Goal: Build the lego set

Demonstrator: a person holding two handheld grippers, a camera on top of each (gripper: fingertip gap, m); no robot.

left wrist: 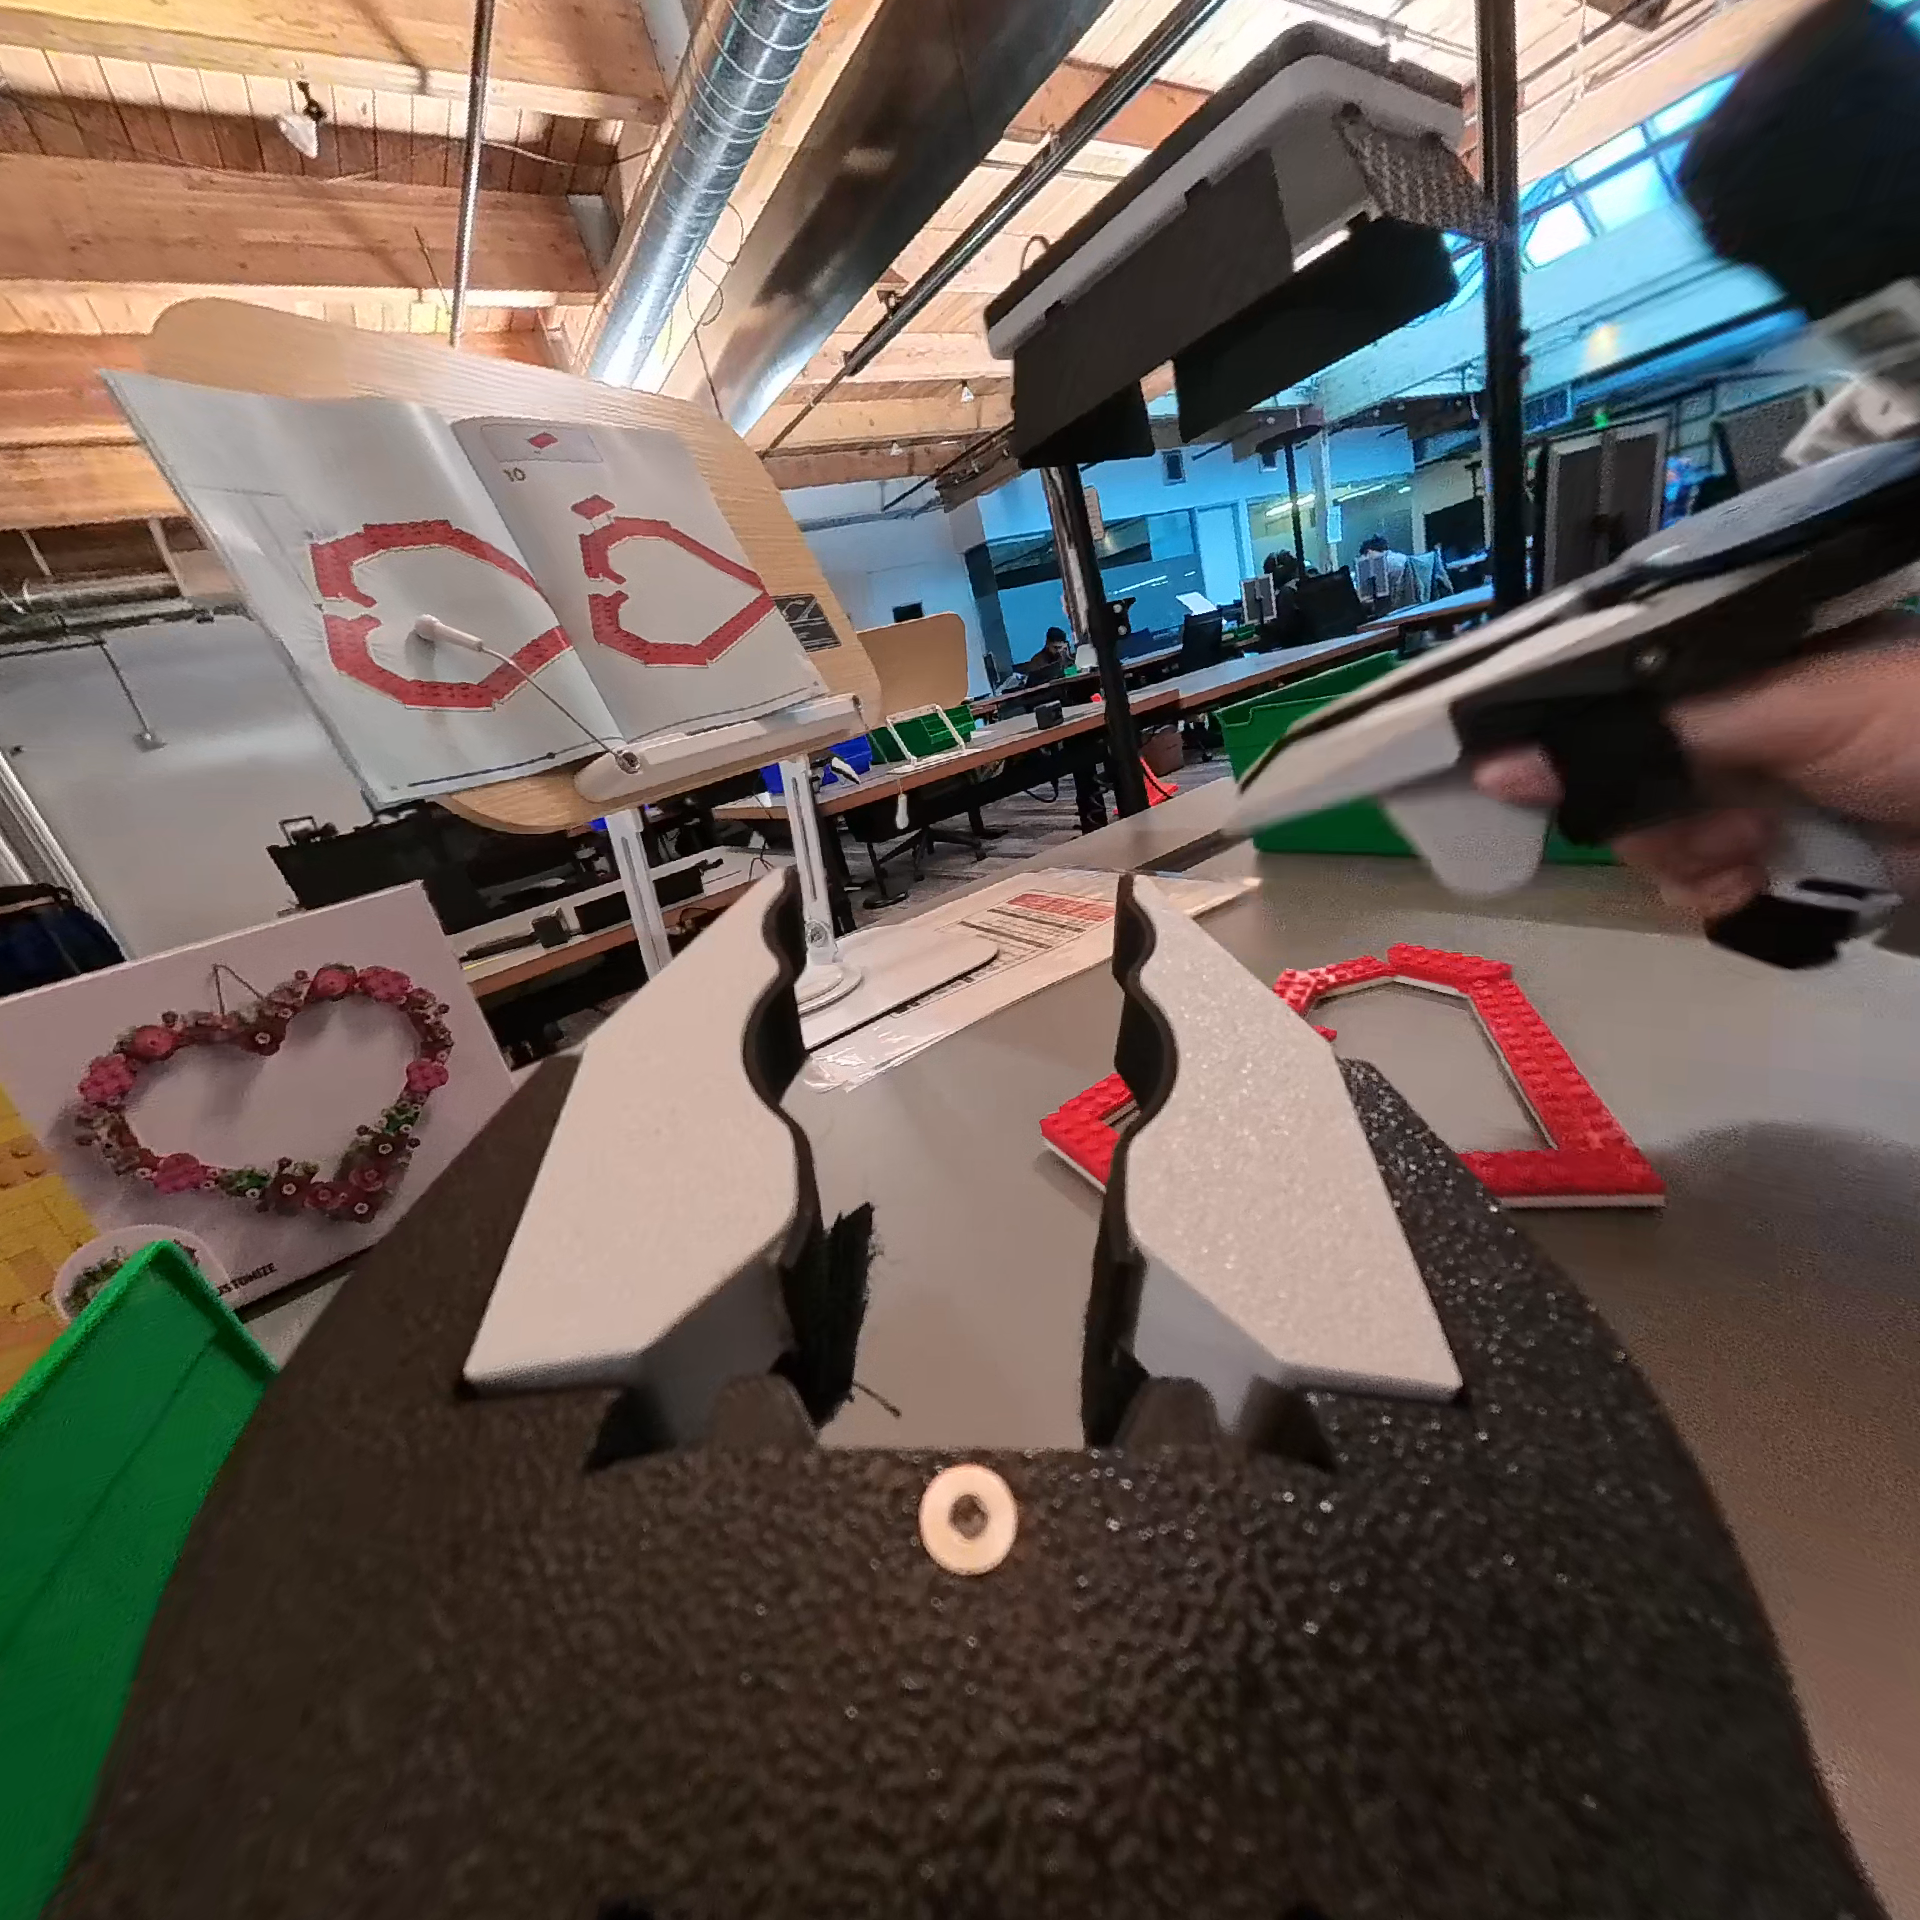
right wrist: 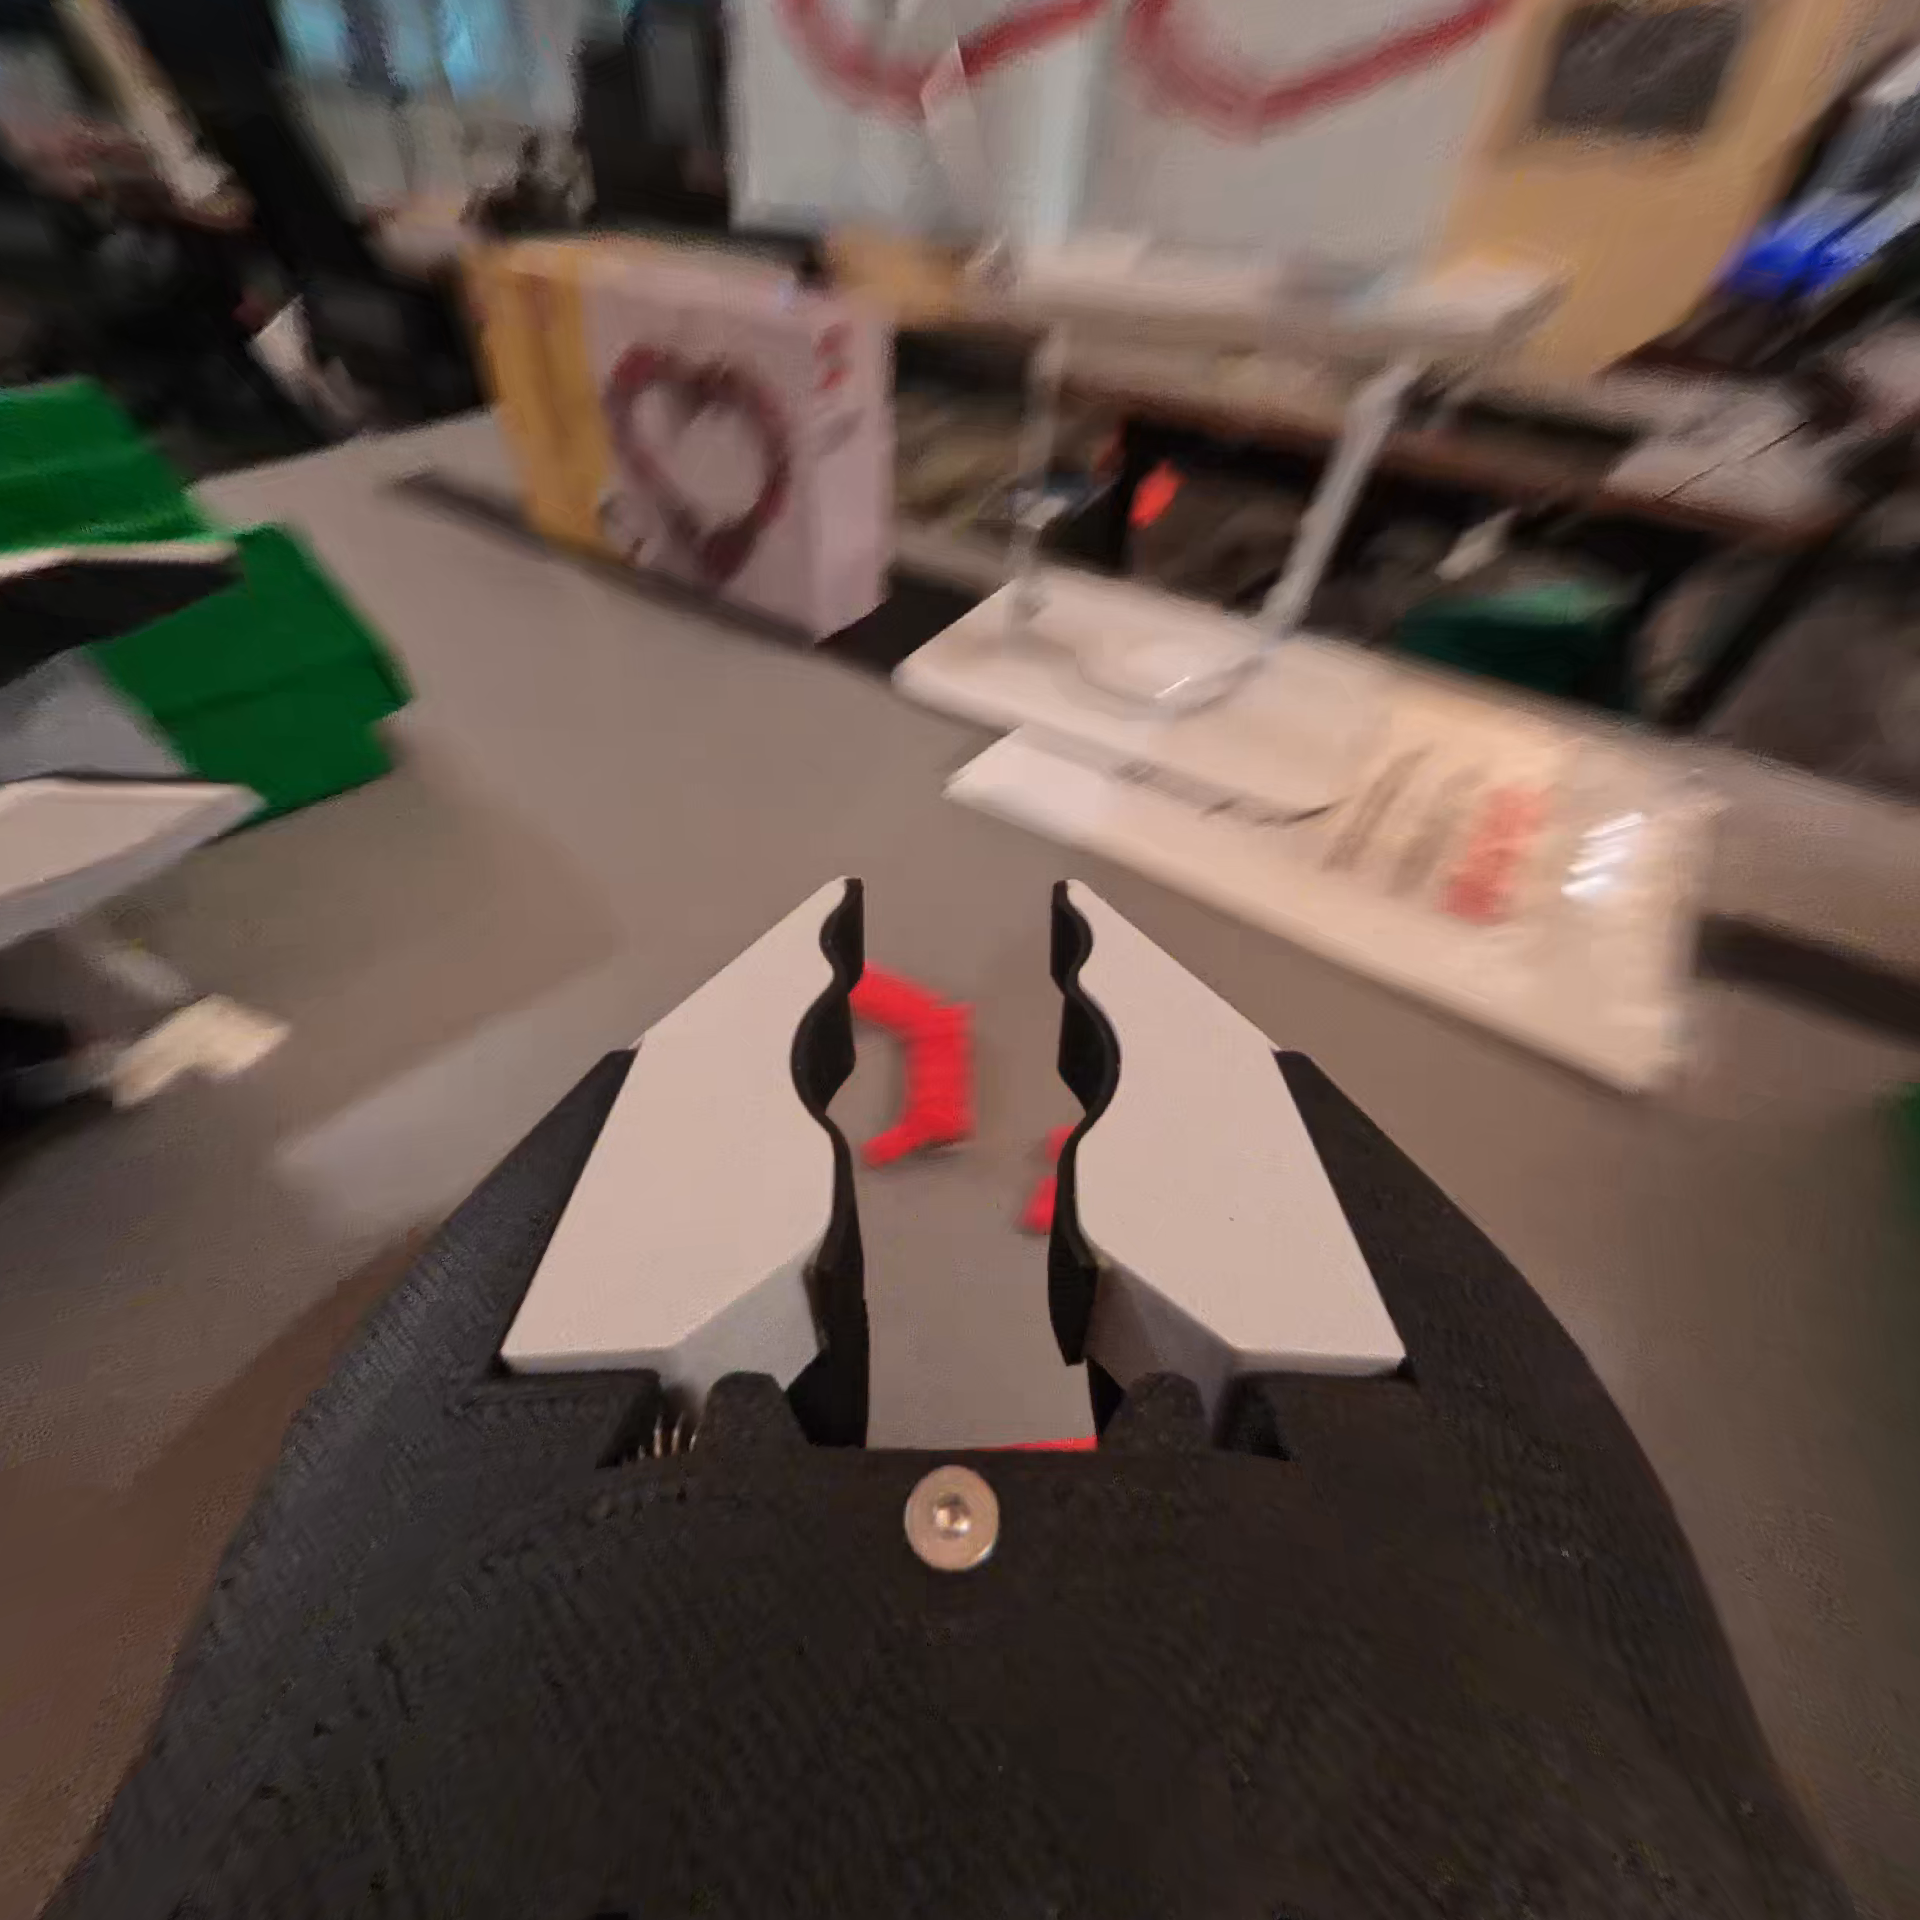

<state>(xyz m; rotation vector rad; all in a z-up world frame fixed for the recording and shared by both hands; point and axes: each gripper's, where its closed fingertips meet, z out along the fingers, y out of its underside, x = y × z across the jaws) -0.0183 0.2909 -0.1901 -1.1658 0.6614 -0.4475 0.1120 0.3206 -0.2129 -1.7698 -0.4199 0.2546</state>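
My left gripper (left wrist: 961, 904) hangs with its jaws spread and nothing between them. My right gripper (right wrist: 956, 894) is parted too, also empty. The flat red heart-shaped frame of studded lego plates (left wrist: 1558, 1081) lies on the grey tabletop (left wrist: 1714, 1039), just right of my left fingers. An open instruction booklet (left wrist: 468, 582) stands on a wooden stand behind.

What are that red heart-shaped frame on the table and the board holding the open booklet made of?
The red heart frame looks like hard moulded plastic: rows of glossy studs, with a pale layer underneath. The booklet stand's board seems to be light wood or a wood-look laminate: pale, matte, faintly grained. I can't tell which.
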